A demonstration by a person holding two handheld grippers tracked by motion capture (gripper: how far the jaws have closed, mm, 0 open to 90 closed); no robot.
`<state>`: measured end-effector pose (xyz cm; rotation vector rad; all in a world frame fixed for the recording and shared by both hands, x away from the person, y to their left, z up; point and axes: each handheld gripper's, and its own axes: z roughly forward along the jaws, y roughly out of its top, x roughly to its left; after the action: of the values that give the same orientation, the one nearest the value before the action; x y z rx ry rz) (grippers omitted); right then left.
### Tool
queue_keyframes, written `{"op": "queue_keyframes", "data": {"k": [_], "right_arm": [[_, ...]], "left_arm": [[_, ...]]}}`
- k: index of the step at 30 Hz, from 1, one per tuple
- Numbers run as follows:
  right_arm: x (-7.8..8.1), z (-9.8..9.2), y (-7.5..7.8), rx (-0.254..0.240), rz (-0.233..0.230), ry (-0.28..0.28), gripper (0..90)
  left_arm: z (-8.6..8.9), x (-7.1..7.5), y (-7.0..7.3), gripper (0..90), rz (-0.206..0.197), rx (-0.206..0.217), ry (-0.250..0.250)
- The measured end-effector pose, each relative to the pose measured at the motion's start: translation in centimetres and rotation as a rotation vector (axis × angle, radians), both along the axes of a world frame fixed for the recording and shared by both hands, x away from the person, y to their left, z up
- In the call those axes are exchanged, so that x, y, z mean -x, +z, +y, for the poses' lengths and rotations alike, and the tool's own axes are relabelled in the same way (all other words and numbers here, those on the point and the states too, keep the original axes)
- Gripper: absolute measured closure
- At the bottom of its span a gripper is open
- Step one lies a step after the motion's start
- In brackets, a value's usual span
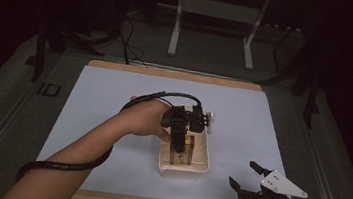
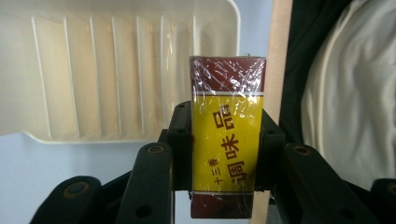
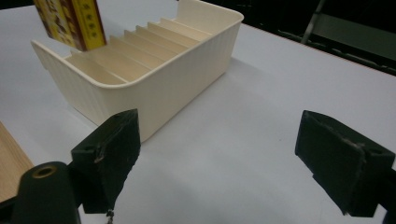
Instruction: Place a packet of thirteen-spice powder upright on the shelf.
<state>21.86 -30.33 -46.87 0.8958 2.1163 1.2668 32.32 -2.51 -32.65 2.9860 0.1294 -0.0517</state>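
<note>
The left gripper (image 2: 227, 140) has its jaws clamped on a yellow-and-maroon wrapped box (image 2: 227, 135), holding it over the cream ribbed tray (image 1: 203, 164) on the white mat (image 1: 109, 102), while the right gripper (image 3: 233, 158) rests nearby, jaws wide apart and empty
</note>
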Motion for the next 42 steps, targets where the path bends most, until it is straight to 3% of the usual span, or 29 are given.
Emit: {"op": "queue_keyframes", "data": {"k": [16,25,29,35,42], "right_arm": [[0.0,0.0,0.0,0.0,-0.002,0.005,14.2],[0.0,0.0,0.0,-0.002,0.001,0.004,14.2],[0.0,0.0,0.0,-0.003,0.002,0.005,14.2],[0.0,0.0,0.0,-0.001,0.0,0.006,14.2],[0.0,0.0,0.0,-0.001,0.003,0.007,14.2]], "left_arm": [[-1.0,-0.1,-1.7,67.6,0.024,-0.003,-0.029],[-1.6,-0.2,-4.2,67.4,0.036,-0.034,-0.042],[-2.0,-0.1,-5.1,67.4,0.023,-0.05,-0.003],[-2.3,0.2,-6.5,67.3,0.02,-0.068,-0.021],[-2.1,0.0,-7.5,67.0,0.028,-0.045,-0.02]]}}
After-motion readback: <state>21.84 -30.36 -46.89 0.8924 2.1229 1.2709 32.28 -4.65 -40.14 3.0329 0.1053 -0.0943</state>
